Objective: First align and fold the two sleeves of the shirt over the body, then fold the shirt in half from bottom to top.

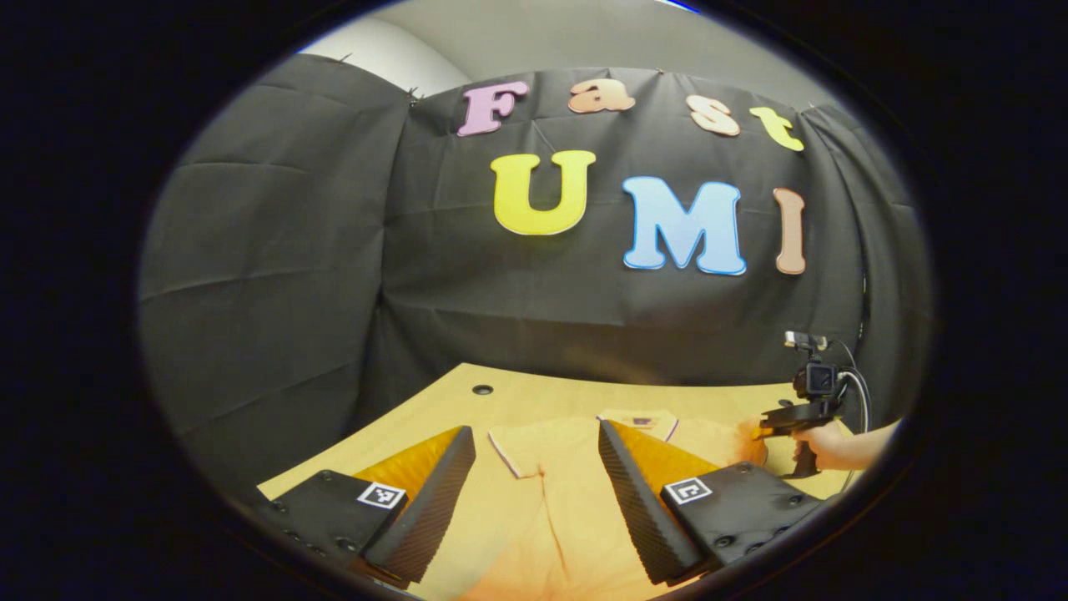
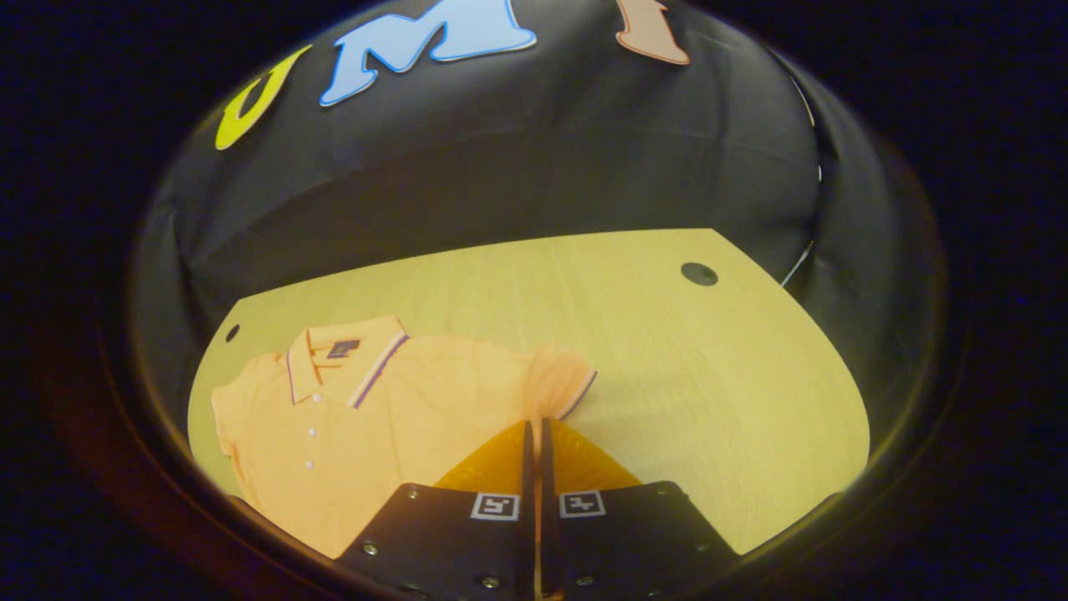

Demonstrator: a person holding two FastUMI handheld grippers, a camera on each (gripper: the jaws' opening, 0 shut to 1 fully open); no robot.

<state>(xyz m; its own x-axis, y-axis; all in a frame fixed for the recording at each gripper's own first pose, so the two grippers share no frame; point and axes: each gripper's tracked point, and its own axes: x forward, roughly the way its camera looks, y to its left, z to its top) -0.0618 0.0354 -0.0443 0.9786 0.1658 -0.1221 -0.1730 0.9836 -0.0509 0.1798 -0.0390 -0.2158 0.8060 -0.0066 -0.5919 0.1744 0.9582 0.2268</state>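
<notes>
1. Orange polo shirt (image 2: 375, 401) lies face up on the wooden bench (image 2: 667, 351), collar (image 2: 346, 355) toward the back edge by the black cloth wall (image 1: 275, 250), buttons down the placket, body running to the near edge.
2. Left gripper (image 1: 534, 492) hovers over the shirt's left part near the front edge, fingers wide apart, nothing between them; shirt fabric shows through the gap.
3. Left sleeve (image 1: 513, 451) lies flat on the bench just ahead of the left gripper's fingertips, striped cuff visible, not touched.
4. Cable hole (image 1: 482, 389) sits in the bench near the back left corner, well apart from the shirt.
5. Right gripper (image 2: 534, 430) has its fingers pressed together on the right sleeve (image 2: 561, 380); the sleeve stands bunched and raised at the fingertips, its striped cuff on the outer side.
6. In the left gripper view, the right gripper (image 1: 763, 430) sits at the shirt's right shoulder, held by a hand (image 1: 826, 445); a small camera (image 1: 816, 377) with cable rides on top.
7. Second cable hole (image 2: 698, 273) near the back right corner; bare wood between it and the shirt.
</notes>
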